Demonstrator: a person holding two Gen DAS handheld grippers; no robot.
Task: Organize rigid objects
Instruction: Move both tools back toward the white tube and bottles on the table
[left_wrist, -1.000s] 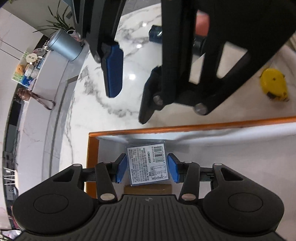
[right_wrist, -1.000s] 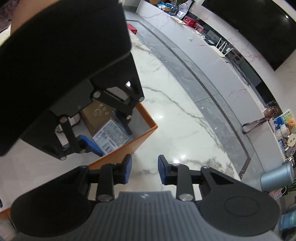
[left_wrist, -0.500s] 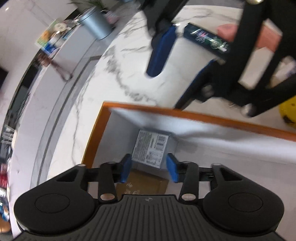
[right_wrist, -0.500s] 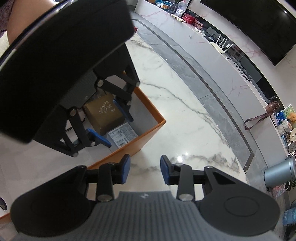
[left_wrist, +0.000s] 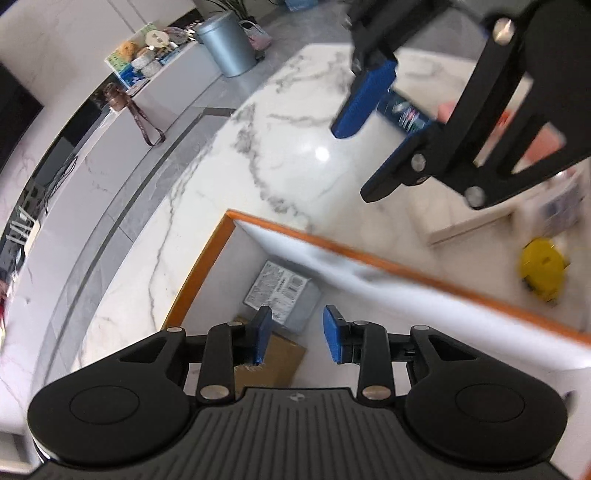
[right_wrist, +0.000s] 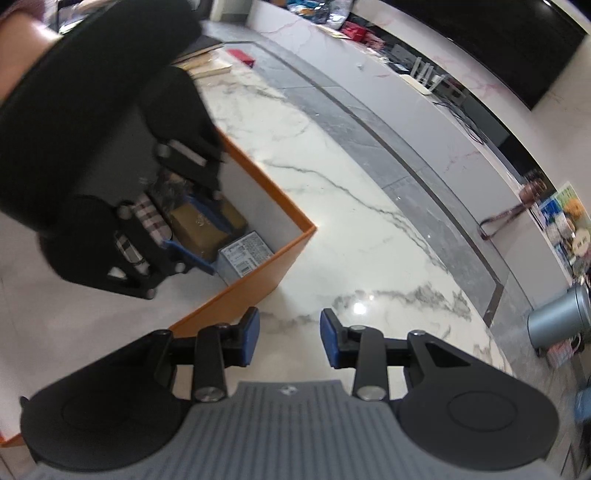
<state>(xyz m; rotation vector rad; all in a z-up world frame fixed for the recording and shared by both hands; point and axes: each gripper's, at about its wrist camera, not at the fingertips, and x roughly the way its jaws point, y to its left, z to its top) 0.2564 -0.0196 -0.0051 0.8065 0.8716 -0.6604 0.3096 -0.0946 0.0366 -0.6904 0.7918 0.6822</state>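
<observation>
A small grey labelled box (left_wrist: 280, 291) lies in the corner of the orange box (left_wrist: 207, 266), next to a brown carton (left_wrist: 275, 356). Above them hangs my left gripper (left_wrist: 297, 338), its jaws closing with nothing between the blue pads. In the right wrist view the left gripper (right_wrist: 201, 236) hovers over the orange box (right_wrist: 273, 192), above the labelled box (right_wrist: 245, 254) and the carton (right_wrist: 207, 225). My right gripper (right_wrist: 290, 334) is open and empty over the marble table beside the orange box; the left wrist view shows the right gripper (left_wrist: 380, 140) at the top right.
A yellow tape measure (left_wrist: 541, 267), a dark blue tube (left_wrist: 404, 110) and a pink item (left_wrist: 546, 144) lie on the marble table beyond the box. A plaid item (right_wrist: 147, 214) sits inside it. Past the rounded table edge stand a grey bin (left_wrist: 227, 48) and a ledge.
The left gripper has risen and rolled, leaving the labelled box lying in the orange box, and its jaws have narrowed. The right gripper has shifted a little away from the box.
</observation>
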